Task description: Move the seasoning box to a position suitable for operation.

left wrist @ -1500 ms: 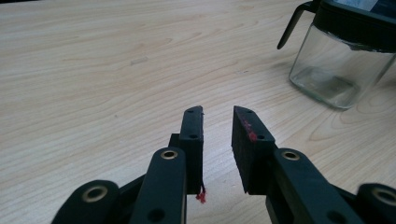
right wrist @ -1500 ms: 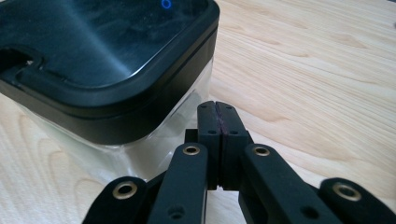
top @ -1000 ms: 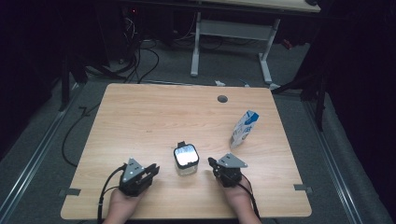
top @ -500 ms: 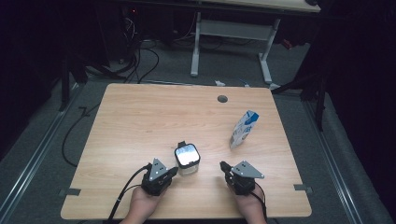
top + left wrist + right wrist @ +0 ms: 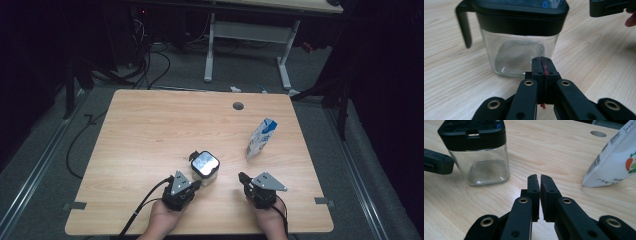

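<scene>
The left claw [image 5: 196,184] rests low over the near edge of the pale wooden tabletop [image 5: 150,130], its two black jaws pressed flat together with nothing between them; they have just been closing. Just ahead of its tips, apart from them, stands the clear square glass jar with a black lid and a black side handle [image 5: 205,165], upright on the tabletop; in the left claw's own view the jar [image 5: 519,37] rises directly beyond the closed jaws, handle to the left. The right claw [image 5: 243,177] sits to the jar's right, near it but not touching, its jaws nearly together with only a thin slit between them and nothing held; they have just been opening slightly. Further beyond the right claw and off to its right stands a white and blue printed pouch [image 5: 261,138], well apart from the jar.
</scene>
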`<control>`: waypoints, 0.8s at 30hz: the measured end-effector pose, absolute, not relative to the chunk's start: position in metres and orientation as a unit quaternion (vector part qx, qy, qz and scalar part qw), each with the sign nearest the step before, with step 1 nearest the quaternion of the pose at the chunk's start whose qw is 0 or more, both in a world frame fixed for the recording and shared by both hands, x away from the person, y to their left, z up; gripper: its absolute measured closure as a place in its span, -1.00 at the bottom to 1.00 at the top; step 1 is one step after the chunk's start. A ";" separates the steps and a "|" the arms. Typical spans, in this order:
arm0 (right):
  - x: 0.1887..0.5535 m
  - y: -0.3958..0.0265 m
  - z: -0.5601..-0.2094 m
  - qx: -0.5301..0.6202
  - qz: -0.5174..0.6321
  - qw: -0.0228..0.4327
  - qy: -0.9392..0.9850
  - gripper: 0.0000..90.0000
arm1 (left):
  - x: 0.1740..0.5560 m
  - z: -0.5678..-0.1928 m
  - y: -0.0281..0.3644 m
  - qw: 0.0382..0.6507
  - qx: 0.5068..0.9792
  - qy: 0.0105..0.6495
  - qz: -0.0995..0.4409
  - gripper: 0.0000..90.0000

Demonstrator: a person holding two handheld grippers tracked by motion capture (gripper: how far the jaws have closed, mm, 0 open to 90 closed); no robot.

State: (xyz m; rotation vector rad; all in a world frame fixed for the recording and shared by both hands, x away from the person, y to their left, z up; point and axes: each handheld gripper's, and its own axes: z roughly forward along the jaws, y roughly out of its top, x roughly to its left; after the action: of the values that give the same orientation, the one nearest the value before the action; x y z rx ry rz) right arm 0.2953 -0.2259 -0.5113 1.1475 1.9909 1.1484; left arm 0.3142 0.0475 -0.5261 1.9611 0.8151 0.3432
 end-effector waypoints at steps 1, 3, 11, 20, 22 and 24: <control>0.295 -0.226 -0.511 0.429 0.428 0.282 0.743 0.91 | 0.314 -0.527 0.044 0.475 0.803 0.332 0.139 1.00; 0.295 -0.227 -0.511 0.429 0.429 0.281 0.744 0.89 | 0.314 -0.527 0.040 0.475 0.804 0.330 0.137 0.99; 0.296 -0.229 -0.512 0.431 0.431 0.274 0.744 0.82 | 0.313 -0.518 0.062 0.480 0.798 0.335 0.143 0.90; 0.301 -0.228 -0.514 0.455 0.428 0.266 0.734 0.86 | 0.332 -0.496 0.097 0.488 0.773 0.365 0.178 1.00; 0.301 -0.228 -0.514 0.453 0.429 0.263 0.736 0.89 | 0.339 -0.489 0.098 0.493 0.768 0.363 0.187 1.00; 0.300 -0.228 -0.514 0.448 0.432 0.260 0.739 0.95 | 0.346 -0.482 0.097 0.497 0.764 0.364 0.192 1.00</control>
State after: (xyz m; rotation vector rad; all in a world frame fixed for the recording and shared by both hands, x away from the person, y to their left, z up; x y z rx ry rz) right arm 0.3003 -0.2283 -0.5139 1.2133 2.0014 1.1696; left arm 0.3456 0.0972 -0.4816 1.8503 0.8809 0.4650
